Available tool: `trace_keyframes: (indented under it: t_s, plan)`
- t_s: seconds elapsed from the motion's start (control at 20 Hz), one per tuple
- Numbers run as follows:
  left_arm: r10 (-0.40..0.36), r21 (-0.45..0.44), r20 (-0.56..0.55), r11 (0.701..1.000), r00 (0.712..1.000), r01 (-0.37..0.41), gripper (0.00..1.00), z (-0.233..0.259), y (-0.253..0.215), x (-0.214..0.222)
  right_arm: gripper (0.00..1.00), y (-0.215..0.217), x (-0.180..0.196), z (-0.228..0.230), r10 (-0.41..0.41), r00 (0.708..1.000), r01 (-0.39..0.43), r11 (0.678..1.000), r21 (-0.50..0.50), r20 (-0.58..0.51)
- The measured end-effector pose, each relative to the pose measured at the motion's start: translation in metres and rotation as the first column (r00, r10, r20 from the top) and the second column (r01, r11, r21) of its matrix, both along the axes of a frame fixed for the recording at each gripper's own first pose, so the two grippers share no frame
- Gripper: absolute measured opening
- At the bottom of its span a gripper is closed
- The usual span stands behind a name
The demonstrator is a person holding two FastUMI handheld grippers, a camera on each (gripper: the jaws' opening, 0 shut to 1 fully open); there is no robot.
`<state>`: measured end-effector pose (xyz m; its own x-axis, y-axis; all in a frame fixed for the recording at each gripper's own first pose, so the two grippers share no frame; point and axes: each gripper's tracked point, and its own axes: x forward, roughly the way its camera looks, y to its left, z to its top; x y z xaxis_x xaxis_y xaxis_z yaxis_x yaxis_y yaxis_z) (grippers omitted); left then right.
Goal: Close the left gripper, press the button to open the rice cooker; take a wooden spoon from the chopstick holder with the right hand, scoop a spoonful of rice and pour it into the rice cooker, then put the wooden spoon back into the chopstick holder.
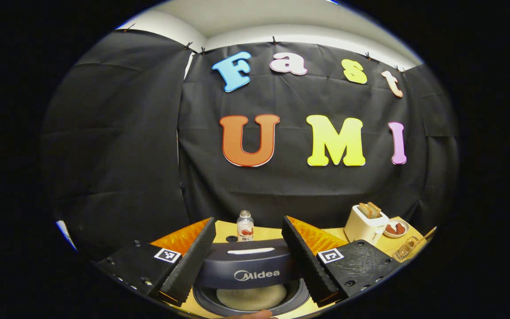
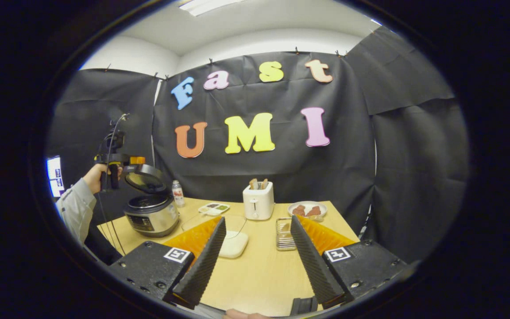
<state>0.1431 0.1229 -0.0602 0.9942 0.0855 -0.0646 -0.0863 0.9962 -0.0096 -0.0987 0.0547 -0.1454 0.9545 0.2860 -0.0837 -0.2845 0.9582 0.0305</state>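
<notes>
On the table's far left stands the rice cooker (image 2: 151, 215), lid (image 2: 144, 179) up & tilted back. Left gripper (image 2: 120, 160) hangs above it, held by a hand (image 2: 98, 176) w/ a grey sleeve; from that distance can't tell its finger gap. Left gripper view looks down over the raised lid (image 1: 248, 266) w/ the pot's pale inside (image 1: 250, 297) below; its fingers (image 1: 193, 259) stand spread wide, nothing between them. Small bottle (image 1: 245, 226) sits just beyond the cooker, white toaster (image 1: 365, 223) w/ bread farther right, plate of reddish food (image 1: 396, 228) beside it.

Right gripper (image 2: 259, 261) hovers over the near edge of the table (image 2: 259, 274), fingers (image 2: 204, 259) apart, holding nothing. Between them, farther off: clear bowl (image 2: 235, 223) on a white base, metal chopstick holder (image 2: 284, 234) just right of it, toaster (image 2: 258, 201) behind. Small tray (image 2: 213, 208) lies near the cooker.
</notes>
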Motion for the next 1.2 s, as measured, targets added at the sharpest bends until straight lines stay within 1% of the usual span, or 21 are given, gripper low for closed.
trace_keyframes:
  t_s: [0.05, 0.1, 0.15, 0.2, 0.25, 0.3, 0.4, 0.45, 0.5, 0.55, 0.7, 0.75, 0.8, 0.85, 0.9, 0.95, 1.0, 1.05, 1.15, 1.2]
  plan:
    - [-0.015, -0.005, -0.006, 1.0, 1.0, 0.015, 1.0, -0.01, -0.005, -0.004, 0.92, 0.001, -0.004, 0.0, 0.0, 1.0, 0.0, 1.0, -0.004, -0.004]
    - [-0.023, -0.005, -0.015, 1.0, 1.0, 0.023, 1.0, -0.019, -0.006, -0.008, 0.92, -0.001, -0.007, 0.0, -0.005, 1.0, 0.005, 1.0, -0.01, -0.006]
    - [-0.031, -0.013, -0.025, 0.999, 0.999, 0.031, 1.0, -0.031, -0.008, -0.01, 0.95, 0.0, -0.01, 0.0, -0.005, 1.0, 0.005, 1.0, -0.016, -0.003]
    - [-0.039, -0.018, -0.042, 0.999, 0.998, 0.038, 1.0, -0.041, -0.009, -0.013, 0.95, 0.0, -0.014, 0.001, -0.002, 1.0, 0.002, 1.0, -0.016, -0.002]
    - [-0.039, -0.026, -0.059, 0.999, 0.998, 0.037, 0.97, -0.051, -0.01, -0.014, 0.93, 0.0, -0.018, 0.002, 0.002, 1.0, -0.002, 1.0, -0.01, -0.003]
    - [-0.033, -0.032, -0.074, 0.999, 0.997, 0.031, 0.97, -0.06, -0.008, -0.017, 0.92, 0.0, -0.021, 0.002, 0.003, 1.0, -0.003, 1.0, -0.007, -0.006]
    - [-0.022, -0.034, -0.088, 0.999, 0.996, 0.019, 0.97, -0.075, -0.006, -0.02, 0.92, 0.0, -0.025, 0.001, -0.004, 1.0, 0.004, 1.0, -0.013, -0.004]
    - [-0.004, -0.034, -0.092, 0.999, 0.996, 0.001, 0.98, -0.082, -0.002, -0.02, 0.92, 0.0, -0.029, 0.0, -0.004, 1.0, 0.004, 1.0, -0.016, -0.002]
    - [0.008, -0.034, -0.098, 0.999, 0.995, -0.011, 0.98, -0.088, -0.001, -0.019, 0.95, 0.001, -0.031, 0.001, -0.003, 1.0, 0.003, 1.0, -0.018, -0.002]
    - [0.015, -0.023, -0.086, 1.0, 0.996, -0.017, 0.98, -0.09, -0.002, -0.02, 0.95, 0.003, -0.034, 0.0, -0.001, 1.0, 0.001, 1.0, -0.017, -0.001]
    - [0.019, -0.008, -0.082, 1.0, 0.996, -0.02, 0.98, -0.102, -0.003, -0.022, 0.95, 0.009, -0.038, -0.001, 0.007, 1.0, -0.008, 1.0, -0.016, -0.007]
    - [0.017, -0.002, -0.091, 1.0, 0.996, -0.017, 0.98, -0.11, -0.005, -0.024, 0.92, 0.01, -0.04, -0.001, 0.009, 1.0, -0.009, 1.0, -0.015, -0.009]
    - [0.014, 0.005, -0.1, 1.0, 0.995, -0.013, 0.98, -0.117, -0.006, -0.026, 0.92, 0.011, -0.041, -0.001, 0.006, 1.0, -0.007, 1.0, -0.016, -0.01]
    - [0.014, 0.017, -0.079, 1.0, 0.997, -0.012, 0.98, -0.115, -0.004, -0.029, 0.95, 0.011, -0.042, -0.001, 0.003, 1.0, -0.003, 1.0, -0.016, -0.011]
    - [0.012, 0.017, -0.056, 1.0, 0.998, -0.011, 0.98, -0.112, -0.005, -0.03, 0.92, 0.011, -0.043, 0.0, 0.001, 1.0, -0.001, 1.0, -0.016, -0.013]
    - [0.011, 0.006, -0.054, 1.0, 0.998, -0.011, 0.98, -0.116, -0.004, -0.032, 0.95, 0.012, -0.044, -0.001, -0.002, 1.0, 0.002, 1.0, -0.017, -0.014]
    - [0.009, -0.001, -0.032, 1.0, 0.999, -0.009, 0.98, -0.113, -0.004, -0.034, 0.92, 0.012, -0.046, -0.001, -0.004, 1.0, 0.004, 1.0, -0.018, -0.015]
    - [0.009, -0.004, -0.023, 1.0, 1.0, -0.01, 1.0, -0.116, -0.004, -0.036, 0.92, 0.014, -0.046, -0.002, -0.005, 1.0, 0.004, 1.0, -0.018, -0.017]
    - [0.022, 0.008, 0.013, 1.0, 1.0, -0.022, 0.98, -0.116, -0.005, -0.039, 0.92, 0.018, -0.048, -0.003, 0.003, 1.0, -0.004, 1.0, -0.022, -0.021]
    - [0.031, 0.016, 0.028, 0.999, 0.999, -0.031, 0.98, -0.114, -0.005, -0.041, 0.95, 0.02, -0.048, -0.002, 0.007, 1.0, -0.008, 1.0, -0.026, -0.021]
